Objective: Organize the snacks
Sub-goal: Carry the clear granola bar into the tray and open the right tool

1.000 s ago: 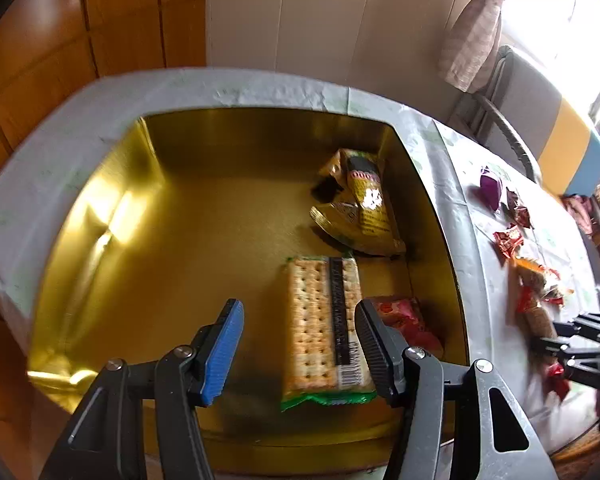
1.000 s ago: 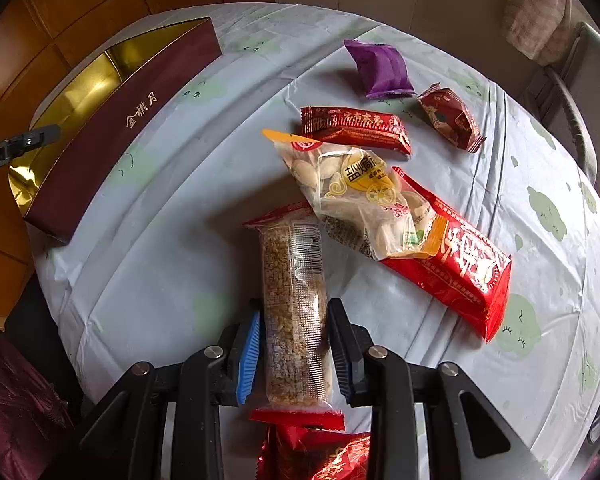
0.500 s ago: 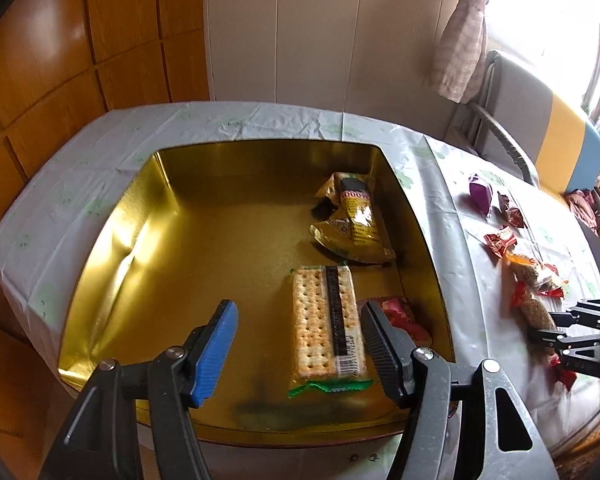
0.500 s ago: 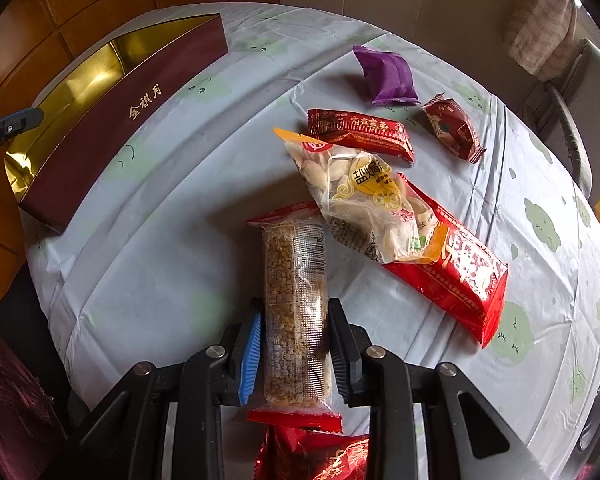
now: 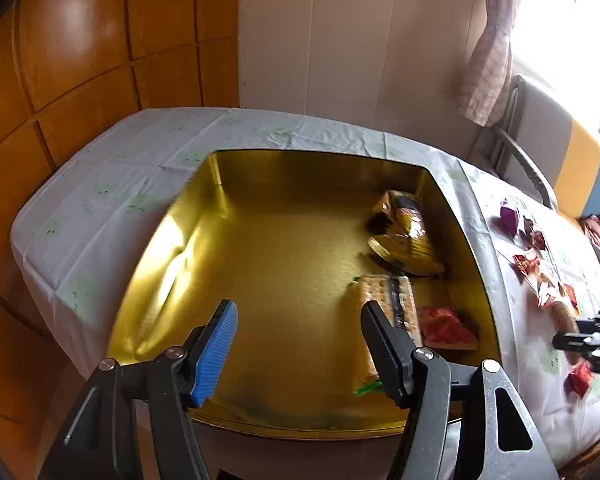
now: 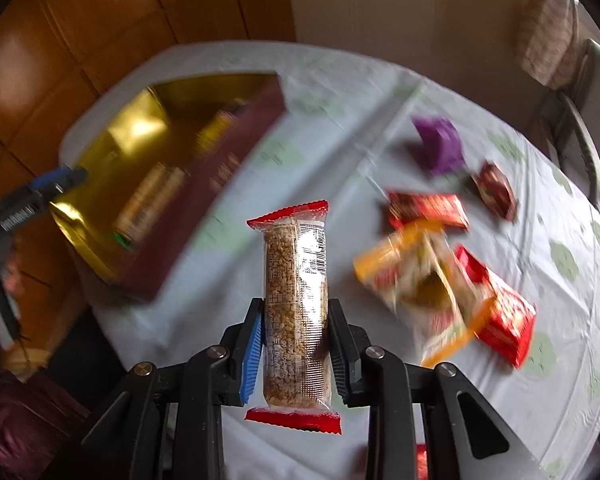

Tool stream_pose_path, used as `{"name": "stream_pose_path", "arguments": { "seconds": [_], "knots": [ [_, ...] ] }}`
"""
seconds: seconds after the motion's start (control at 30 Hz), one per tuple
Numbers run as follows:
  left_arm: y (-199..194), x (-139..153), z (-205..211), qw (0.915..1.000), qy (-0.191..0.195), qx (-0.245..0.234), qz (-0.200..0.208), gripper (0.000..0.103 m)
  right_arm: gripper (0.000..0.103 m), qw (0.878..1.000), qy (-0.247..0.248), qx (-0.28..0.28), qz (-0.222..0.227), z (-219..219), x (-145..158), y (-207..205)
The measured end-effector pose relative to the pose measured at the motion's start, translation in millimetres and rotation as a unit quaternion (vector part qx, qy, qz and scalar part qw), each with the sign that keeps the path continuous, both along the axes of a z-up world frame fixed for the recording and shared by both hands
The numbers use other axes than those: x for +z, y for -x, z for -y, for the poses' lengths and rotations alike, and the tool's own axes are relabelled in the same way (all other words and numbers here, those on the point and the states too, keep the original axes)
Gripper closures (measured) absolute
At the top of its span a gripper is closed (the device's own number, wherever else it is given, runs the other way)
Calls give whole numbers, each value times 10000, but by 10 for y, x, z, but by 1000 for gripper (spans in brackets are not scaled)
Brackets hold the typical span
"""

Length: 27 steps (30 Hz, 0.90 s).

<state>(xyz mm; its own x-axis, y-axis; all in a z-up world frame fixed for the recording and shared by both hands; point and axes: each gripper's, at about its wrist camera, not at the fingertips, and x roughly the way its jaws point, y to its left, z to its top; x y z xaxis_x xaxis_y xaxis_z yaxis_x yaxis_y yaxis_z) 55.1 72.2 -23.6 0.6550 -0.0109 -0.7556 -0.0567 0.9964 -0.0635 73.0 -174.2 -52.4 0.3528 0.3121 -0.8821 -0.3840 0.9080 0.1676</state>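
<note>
The right hand-held gripper (image 6: 296, 344) clamps the grain bar (image 6: 296, 308) near its lower end; the left hand-held gripper (image 5: 296, 344) gapes empty. Its long free end could tip it loose short of the gold box (image 6: 112, 184) ahead-left.

1 box (image 5: 204, 216), 3 packets (image 5: 406, 236) inside, 7 snacks (image 6: 440, 144) outside.

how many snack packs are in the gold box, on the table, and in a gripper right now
In the gold box: 3 (cracker pack, gold pack, red pack)
On the table: 5 (purple, dark red, red bar, clear-and-orange bag, big red pack)
In the right gripper: 1 (grain bar)
Total: 9
</note>
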Motion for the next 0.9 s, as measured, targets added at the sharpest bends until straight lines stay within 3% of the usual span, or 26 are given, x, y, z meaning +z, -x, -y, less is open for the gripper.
{"name": "stream_pose_path", "arguments": {
  "seconds": [0.17, 0.3, 0.43, 0.63, 0.73, 0.9],
  "knots": [
    [49, -11, -194, 9996, 122, 236, 77, 38, 73, 9974, -708, 127, 93, -551, 295, -318],
    [79, -25, -287, 9992, 206, 328, 82, 38, 73, 9933, -1148, 23, -89, -968, 327, -713],
    [94, -45, -344, 9988, 279, 385, 63, 38, 72, 9925, -1119, -340, -358, -1350, 150, -1141],
    [106, -104, -418, 9984, 345, 439, -13, 38, 71, 9874, -1035, -987, -680, -1536, -222, -1535],
    [109, -144, -444, 9984, 355, 441, -64, 38, 70, 9865, -1065, -1036, -689, -1514, -285, -1518],
    [97, -161, -450, 9982, 344, 496, -74, 38, 70, 9893, -1102, -898, -338, -1407, -181, -1298]
  ]
}}
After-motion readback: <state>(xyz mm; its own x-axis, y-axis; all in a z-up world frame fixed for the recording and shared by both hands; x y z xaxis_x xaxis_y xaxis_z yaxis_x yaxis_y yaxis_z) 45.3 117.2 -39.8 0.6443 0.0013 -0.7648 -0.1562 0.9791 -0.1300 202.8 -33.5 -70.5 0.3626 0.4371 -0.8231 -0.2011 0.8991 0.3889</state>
